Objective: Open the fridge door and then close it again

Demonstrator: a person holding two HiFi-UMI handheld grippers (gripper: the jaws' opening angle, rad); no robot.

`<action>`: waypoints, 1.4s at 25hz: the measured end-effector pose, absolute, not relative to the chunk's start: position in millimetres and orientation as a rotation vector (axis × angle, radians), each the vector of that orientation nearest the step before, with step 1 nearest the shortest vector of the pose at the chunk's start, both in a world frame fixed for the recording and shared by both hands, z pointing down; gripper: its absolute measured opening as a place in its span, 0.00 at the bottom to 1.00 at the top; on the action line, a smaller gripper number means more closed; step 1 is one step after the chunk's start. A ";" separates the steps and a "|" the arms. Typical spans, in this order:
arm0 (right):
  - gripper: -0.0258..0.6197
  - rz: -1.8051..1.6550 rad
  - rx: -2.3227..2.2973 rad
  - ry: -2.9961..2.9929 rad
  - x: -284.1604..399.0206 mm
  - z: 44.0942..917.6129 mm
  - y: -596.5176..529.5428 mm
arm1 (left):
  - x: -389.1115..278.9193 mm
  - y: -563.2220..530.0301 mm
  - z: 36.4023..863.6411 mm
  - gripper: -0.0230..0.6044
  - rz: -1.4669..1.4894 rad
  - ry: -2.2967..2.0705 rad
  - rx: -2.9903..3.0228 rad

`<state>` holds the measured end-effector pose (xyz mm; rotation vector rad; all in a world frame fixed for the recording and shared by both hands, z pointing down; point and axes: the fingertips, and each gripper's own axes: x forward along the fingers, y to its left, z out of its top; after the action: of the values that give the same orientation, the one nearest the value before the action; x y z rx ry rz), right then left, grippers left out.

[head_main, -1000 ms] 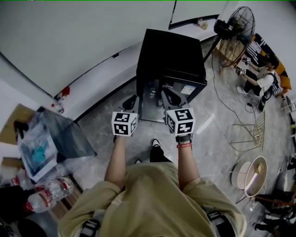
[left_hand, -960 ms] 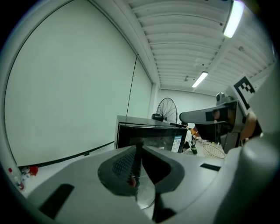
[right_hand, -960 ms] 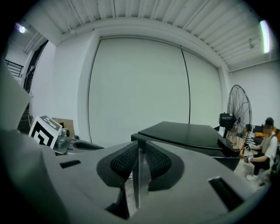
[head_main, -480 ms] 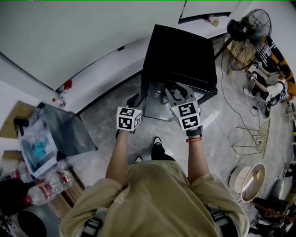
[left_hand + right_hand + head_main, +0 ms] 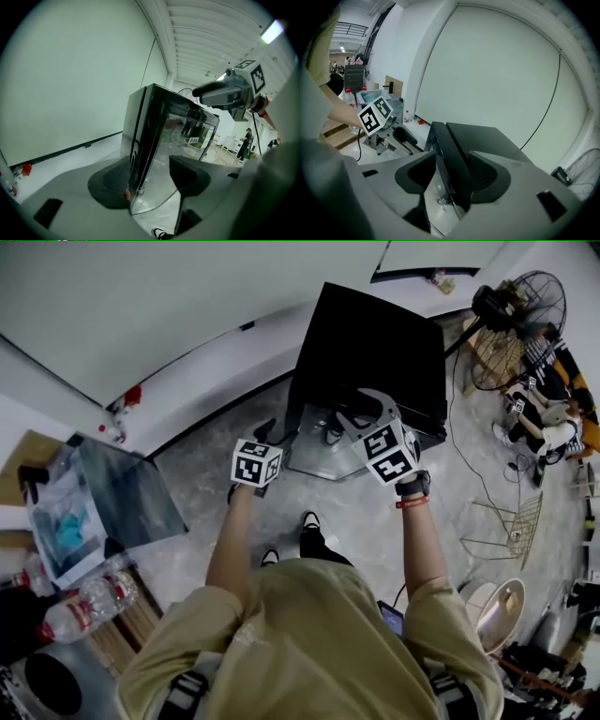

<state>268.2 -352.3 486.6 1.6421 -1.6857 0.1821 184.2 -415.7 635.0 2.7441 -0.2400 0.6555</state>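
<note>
Since a second ago the right gripper (image 5: 361, 412) has climbed up and to the right, onto the fridge's (image 5: 375, 338) upper front edge, while the left gripper (image 5: 265, 434) has barely shifted and hangs low by the front's left side. The fridge, a small black box with a glass front, stands on the floor against the wall, straight ahead of the person.

I judge this to be the reach for the opening pull: the door (image 5: 451, 159) looks shut or nearly so, though I cannot tell for certain.

The right gripper view shows its jaws apart, straddling the door's top corner. The dark slab sits close against the right jaw, with a gap of light on the other side.

The left jaws are apart too, with the fridge's front-left corner edge showing between them, nearer the left jaw; contact cannot be made out.

Next, the right jaws probably need to close on the door's edge, then swing it outward.
</note>
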 end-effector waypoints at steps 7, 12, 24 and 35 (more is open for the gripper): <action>0.43 0.106 1.413 -1.657 261.7 501.4 -368.2 | 196.2 -431.2 662.5 0.49 0.692 -0.143 2.756; 0.43 0.104 1.329 -1.646 262.1 509.5 -374.3 | 210.2 -434.4 683.5 0.49 0.724 -0.096 2.739; 0.38 0.155 1.290 -1.595 267.2 522.9 -372.6 | 227.0 -431.0 694.4 0.37 0.783 -0.059 2.727; 0.37 0.165 1.261 -1.574 265.7 527.2 -373.5 | 225.0 -431.0 697.3 0.34 0.816 -0.097 2.752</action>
<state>265.7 -373.5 527.2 1.2607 -1.5738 0.1653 225.0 -431.0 697.3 2.7520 -0.0969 0.8162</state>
